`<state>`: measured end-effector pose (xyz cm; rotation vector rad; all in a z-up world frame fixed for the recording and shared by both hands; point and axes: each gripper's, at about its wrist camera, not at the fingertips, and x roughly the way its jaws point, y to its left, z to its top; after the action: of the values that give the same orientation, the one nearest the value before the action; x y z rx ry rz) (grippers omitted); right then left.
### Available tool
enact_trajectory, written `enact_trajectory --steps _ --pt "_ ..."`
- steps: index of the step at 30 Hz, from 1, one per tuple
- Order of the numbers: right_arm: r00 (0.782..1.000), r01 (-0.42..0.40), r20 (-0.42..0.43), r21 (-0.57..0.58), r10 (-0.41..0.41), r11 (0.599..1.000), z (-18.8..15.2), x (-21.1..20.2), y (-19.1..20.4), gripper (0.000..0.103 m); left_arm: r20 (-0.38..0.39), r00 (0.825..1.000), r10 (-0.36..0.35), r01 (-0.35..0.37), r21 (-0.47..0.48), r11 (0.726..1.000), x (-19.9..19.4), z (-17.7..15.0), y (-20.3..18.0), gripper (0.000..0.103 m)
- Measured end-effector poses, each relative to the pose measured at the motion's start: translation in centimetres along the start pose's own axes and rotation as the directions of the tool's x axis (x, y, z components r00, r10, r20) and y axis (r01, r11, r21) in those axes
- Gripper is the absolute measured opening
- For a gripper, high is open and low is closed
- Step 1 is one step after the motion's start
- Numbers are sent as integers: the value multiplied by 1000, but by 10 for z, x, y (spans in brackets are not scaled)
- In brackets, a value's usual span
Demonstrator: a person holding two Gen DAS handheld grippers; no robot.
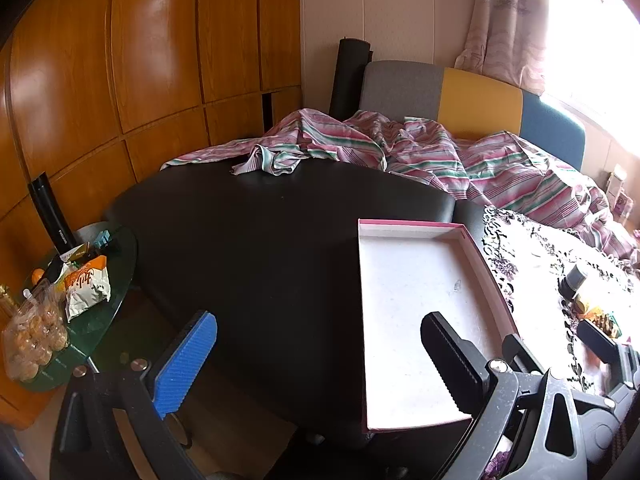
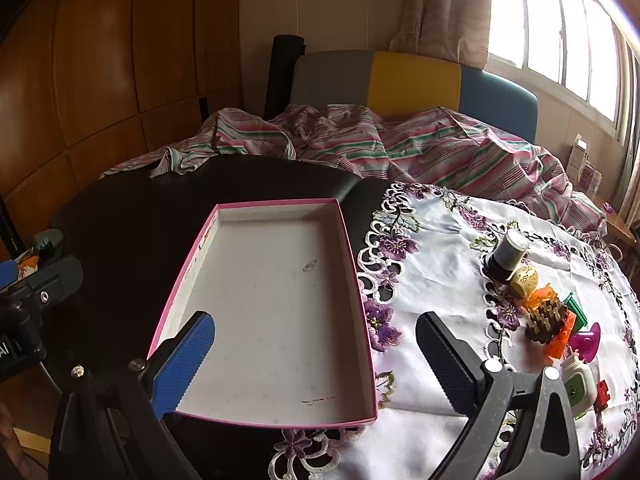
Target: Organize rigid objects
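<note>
A shallow pink-edged box (image 2: 276,300) with a white empty floor lies on the black table, its right side on the embroidered white cloth (image 2: 440,236); it also shows in the left wrist view (image 1: 420,312). Small rigid objects cluster on the cloth at right: a dark cylindrical jar (image 2: 507,254), a cream dice-like piece (image 2: 525,280), an orange and brown toy (image 2: 550,316), a magenta cone (image 2: 586,342), a white and green gadget (image 2: 576,386). My right gripper (image 2: 316,360) is open over the box's near end. My left gripper (image 1: 320,364) is open over the black table, left of the box.
A striped sheet (image 2: 400,148) covers a bed behind the table. A small glass side table (image 1: 92,320) with snack bags stands at the left by the wooden wardrobe (image 1: 140,60). A colour-block headboard (image 2: 412,80) and a window (image 2: 560,32) are behind.
</note>
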<state>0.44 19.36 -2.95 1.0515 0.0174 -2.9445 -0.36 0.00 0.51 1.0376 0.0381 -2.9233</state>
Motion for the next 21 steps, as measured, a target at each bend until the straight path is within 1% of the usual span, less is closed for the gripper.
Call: enact_trajectory --steps 7,14,18,21 --pt "1000 0 3 -9 0 1000 3 0 -4 103 -5 1000 8 -8 5 1000 2 -1 0 103" --pt "1000 11 7 -15 -11 1000 7 0 -16 103 -10 1000 11 -10 18 1000 5 0 -4 103" --pt "1000 19 5 -17 -19 1000 12 0 -28 103 -7 1000 -7 7 42 999 7 -2 -8 103" --pt "999 33 3 -22 -33 999 16 1 -37 103 -4 999 -41 42 80 996 9 -3 -13 103"
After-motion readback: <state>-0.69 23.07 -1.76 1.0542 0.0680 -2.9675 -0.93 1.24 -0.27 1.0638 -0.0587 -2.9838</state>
